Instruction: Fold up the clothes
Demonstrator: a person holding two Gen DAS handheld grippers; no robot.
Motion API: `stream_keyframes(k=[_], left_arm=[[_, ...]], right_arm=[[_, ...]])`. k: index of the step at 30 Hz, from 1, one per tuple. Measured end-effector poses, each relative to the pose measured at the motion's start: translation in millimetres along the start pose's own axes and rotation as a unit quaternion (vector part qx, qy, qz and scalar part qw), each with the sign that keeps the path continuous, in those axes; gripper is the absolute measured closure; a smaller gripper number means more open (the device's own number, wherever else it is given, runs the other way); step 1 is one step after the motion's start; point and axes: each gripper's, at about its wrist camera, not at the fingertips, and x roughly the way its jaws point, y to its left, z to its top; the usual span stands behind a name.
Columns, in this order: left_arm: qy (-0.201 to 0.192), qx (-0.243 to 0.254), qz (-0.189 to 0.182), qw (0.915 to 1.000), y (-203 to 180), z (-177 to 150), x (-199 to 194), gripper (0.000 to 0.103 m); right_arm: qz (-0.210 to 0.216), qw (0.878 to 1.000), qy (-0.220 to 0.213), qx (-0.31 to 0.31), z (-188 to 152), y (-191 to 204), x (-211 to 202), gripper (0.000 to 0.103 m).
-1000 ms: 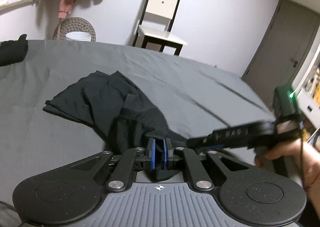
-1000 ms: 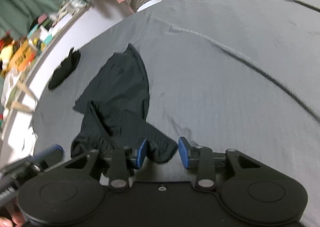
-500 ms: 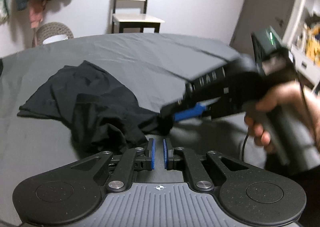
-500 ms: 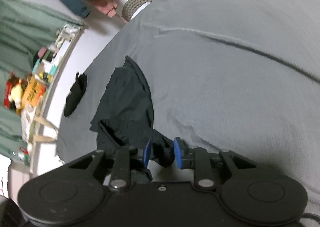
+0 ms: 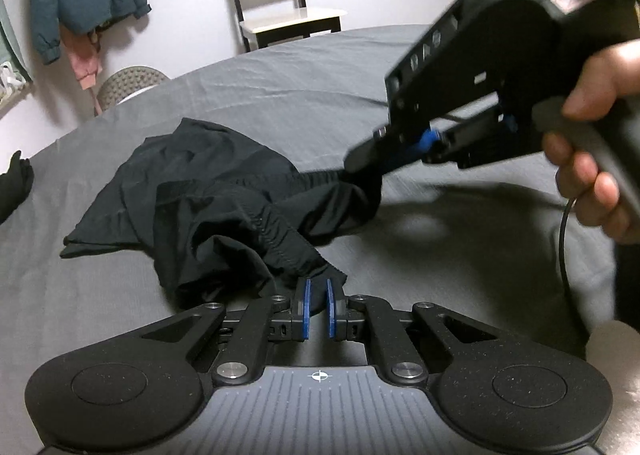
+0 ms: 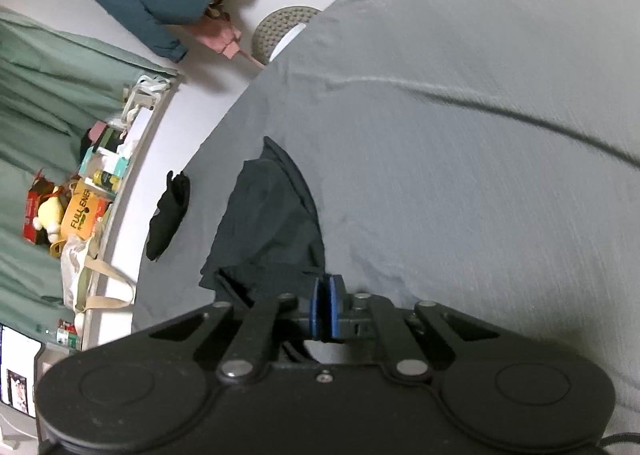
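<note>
Two corners of the waistband of the black shorts (image 5: 208, 191) are pinched, one by the left gripper (image 5: 317, 297), the other by the right gripper (image 6: 325, 305); the rest is left crumpled on the grey sheet (image 5: 280, 95).

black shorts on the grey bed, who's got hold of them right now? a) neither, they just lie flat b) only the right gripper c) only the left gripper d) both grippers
d: the left gripper pinches the waistband of the black shorts between its blue pads, and the right gripper is clamped on another part of the waistband, lifting it off the grey bed sheet.
</note>
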Motion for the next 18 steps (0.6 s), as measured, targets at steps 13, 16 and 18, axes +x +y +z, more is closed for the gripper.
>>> stream_keyframes(k=[13,16,18], left_arm=[[-0.023,0.07,0.033,0.9967,-21,-2,-11,0.029],[-0.03,0.1,0.047,0.9935,-28,-3,-10,0.03],[-0.035,0.124,0.058,0.9899,-34,-3,-10,0.033]], right_arm=[[-0.008,1.0,0.003,-0.011,0,3,1,0.096],[-0.006,1.0,0.0,-0.011,0,2,-2,0.096],[-0.005,1.0,-0.003,-0.009,1,1,-3,0.096]])
